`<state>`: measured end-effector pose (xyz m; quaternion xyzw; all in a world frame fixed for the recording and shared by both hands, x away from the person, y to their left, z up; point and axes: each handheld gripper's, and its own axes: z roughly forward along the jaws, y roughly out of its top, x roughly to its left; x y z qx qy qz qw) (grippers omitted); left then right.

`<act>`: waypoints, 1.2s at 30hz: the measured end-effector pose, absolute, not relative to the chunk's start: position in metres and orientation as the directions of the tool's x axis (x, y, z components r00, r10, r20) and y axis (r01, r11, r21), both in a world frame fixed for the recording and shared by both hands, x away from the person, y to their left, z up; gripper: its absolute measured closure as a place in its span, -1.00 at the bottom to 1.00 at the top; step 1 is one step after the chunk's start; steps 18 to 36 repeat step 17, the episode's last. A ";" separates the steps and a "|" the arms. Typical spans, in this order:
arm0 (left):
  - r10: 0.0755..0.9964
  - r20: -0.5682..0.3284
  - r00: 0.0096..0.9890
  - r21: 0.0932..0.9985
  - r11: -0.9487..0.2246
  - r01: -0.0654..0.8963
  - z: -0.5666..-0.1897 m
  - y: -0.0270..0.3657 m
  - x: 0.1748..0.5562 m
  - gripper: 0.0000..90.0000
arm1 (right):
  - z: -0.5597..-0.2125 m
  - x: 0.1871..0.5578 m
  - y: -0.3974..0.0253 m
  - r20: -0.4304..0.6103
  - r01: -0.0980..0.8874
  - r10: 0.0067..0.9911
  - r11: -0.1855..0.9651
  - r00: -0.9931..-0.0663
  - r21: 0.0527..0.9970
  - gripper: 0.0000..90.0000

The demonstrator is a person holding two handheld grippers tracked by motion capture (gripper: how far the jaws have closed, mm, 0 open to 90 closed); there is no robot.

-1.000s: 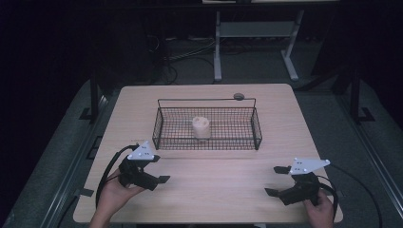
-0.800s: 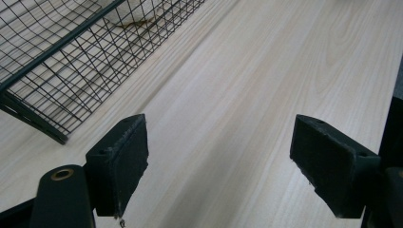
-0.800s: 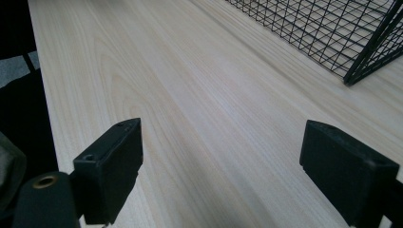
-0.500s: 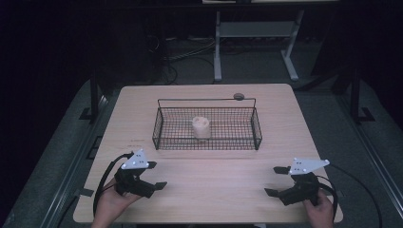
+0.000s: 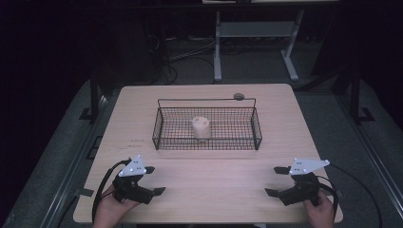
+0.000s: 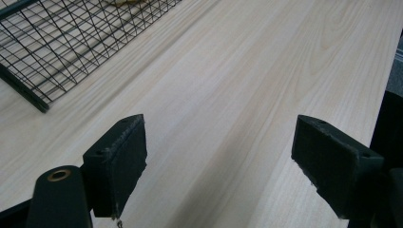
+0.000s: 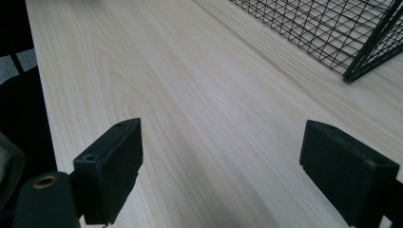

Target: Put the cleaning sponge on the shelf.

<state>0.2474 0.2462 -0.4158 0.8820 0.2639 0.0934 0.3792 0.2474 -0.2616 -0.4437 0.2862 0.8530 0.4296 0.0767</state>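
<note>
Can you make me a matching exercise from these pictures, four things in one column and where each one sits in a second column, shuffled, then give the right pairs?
Things
1. wire basket
2. pale cup-like object
3. left hand-held gripper
4. small dark round object

Places
A. on the table just behind the basket's far rim
B. near the table's front left corner, jaws apart
C. in the middle of the wooden table
D. inside the basket

Pairs: 1-C, 2-D, 3-B, 4-A

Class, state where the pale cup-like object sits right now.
In the high view, the pale cup-like object stands inside the black wire basket, near its middle, on the table's far half.
</note>
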 end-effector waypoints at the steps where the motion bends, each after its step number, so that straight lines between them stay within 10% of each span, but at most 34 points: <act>1: 0.537 -0.038 0.843 0.718 -0.572 0.397 -0.417 0.246 0.247 -0.59 | -0.444 0.247 -0.262 0.119 0.423 0.553 0.464 -0.825 0.778 -0.69; 36: 0.556 -0.035 0.831 0.728 -0.556 0.403 -0.429 0.254 0.234 -0.59 | -0.444 0.248 -0.266 0.121 0.426 0.559 0.455 -0.820 0.782 -0.69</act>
